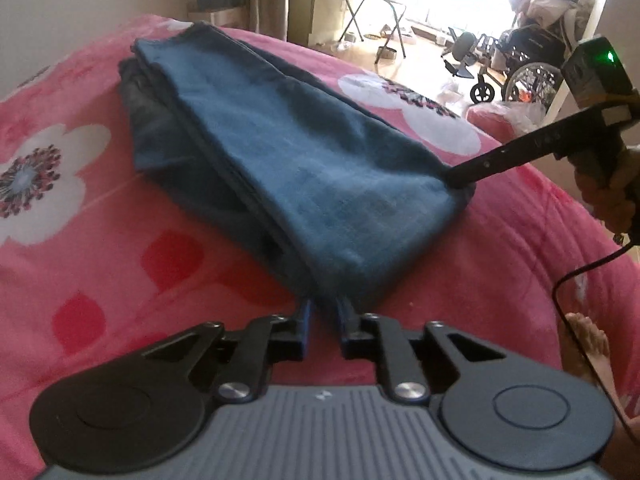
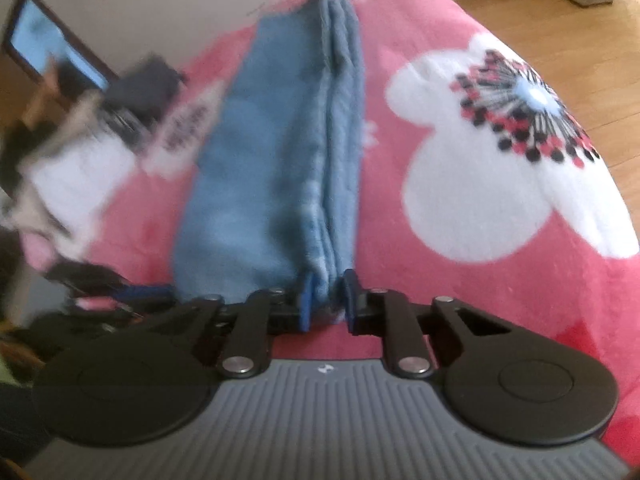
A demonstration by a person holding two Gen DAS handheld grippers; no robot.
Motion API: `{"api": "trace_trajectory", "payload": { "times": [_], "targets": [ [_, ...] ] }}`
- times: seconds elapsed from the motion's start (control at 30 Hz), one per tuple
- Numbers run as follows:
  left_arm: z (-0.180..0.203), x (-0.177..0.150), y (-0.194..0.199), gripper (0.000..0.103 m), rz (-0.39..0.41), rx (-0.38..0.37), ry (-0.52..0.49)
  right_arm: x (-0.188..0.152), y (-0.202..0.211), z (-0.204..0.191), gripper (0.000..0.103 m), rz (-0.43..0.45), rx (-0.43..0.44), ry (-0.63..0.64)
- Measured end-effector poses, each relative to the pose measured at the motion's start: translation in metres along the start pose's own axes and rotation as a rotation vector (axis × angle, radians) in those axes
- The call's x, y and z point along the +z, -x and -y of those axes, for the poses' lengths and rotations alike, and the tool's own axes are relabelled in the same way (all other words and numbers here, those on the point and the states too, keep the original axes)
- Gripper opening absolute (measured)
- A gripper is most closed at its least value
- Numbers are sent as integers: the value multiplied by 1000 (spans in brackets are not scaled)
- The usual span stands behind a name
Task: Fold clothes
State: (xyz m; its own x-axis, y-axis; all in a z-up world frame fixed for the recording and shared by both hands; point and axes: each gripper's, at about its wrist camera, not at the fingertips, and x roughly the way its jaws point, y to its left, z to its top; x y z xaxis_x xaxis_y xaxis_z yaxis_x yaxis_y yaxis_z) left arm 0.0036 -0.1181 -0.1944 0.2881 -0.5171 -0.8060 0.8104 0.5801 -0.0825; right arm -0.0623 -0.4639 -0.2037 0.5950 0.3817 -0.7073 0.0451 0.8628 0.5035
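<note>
A folded blue cloth (image 1: 280, 152) lies in several layers on the pink flowered bedspread (image 1: 100, 240). My left gripper (image 1: 323, 304) is shut on the cloth's near corner. My right gripper (image 2: 328, 292) is shut on the cloth's (image 2: 272, 168) layered near edge. In the left wrist view the right gripper (image 1: 460, 176) reaches in from the right and pinches the cloth's right corner. In the right wrist view the left gripper (image 2: 132, 292) shows blurred at the left, at the cloth's other near corner.
The bed fills both views, with large white flowers (image 2: 500, 184) printed on it. Beyond the bed stand a folding table (image 1: 372, 0) and a wheelchair (image 1: 520, 68) on a wooden floor (image 2: 560, 32). A cable (image 1: 580, 280) and a bare foot (image 1: 588, 340) are at the right.
</note>
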Motion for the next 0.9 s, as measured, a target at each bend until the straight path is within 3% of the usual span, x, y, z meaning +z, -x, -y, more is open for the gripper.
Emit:
{"api": "trace_trajectory", "payload": {
  "times": [0.17, 0.3, 0.4, 0.47, 0.53, 0.6, 0.73, 0.83, 0.9],
  "targets": [
    [2, 9, 40, 25, 122, 56, -61, 9, 29, -9, 25, 67, -18, 62],
    [29, 22, 35, 25, 174, 38, -159, 13, 30, -50, 21, 89, -2, 242],
    [53, 17, -4, 26, 87, 53, -243, 3, -3, -76, 20, 16, -11, 372],
    [56, 3, -31, 26, -3, 99, -269, -12, -34, -78, 17, -54, -85, 494],
    [54, -1, -29, 26, 21, 90, -257, -21, -45, -81, 17, -71, -127, 604],
    [48, 3, -25, 26, 5, 72, -208, -12, -39, -93, 18, -91, -152, 618],
    [42, -1, -25, 26, 14, 45, -135, -18, -24, -116, 18, -24, -87, 698],
    [45, -1, -25, 27, 14, 56, -132, -37, -49, -109, 18, -72, -109, 764],
    [48, -1, -23, 29, 12, 62, -143, -35, -48, -103, 18, -53, -90, 738]
  ]
}}
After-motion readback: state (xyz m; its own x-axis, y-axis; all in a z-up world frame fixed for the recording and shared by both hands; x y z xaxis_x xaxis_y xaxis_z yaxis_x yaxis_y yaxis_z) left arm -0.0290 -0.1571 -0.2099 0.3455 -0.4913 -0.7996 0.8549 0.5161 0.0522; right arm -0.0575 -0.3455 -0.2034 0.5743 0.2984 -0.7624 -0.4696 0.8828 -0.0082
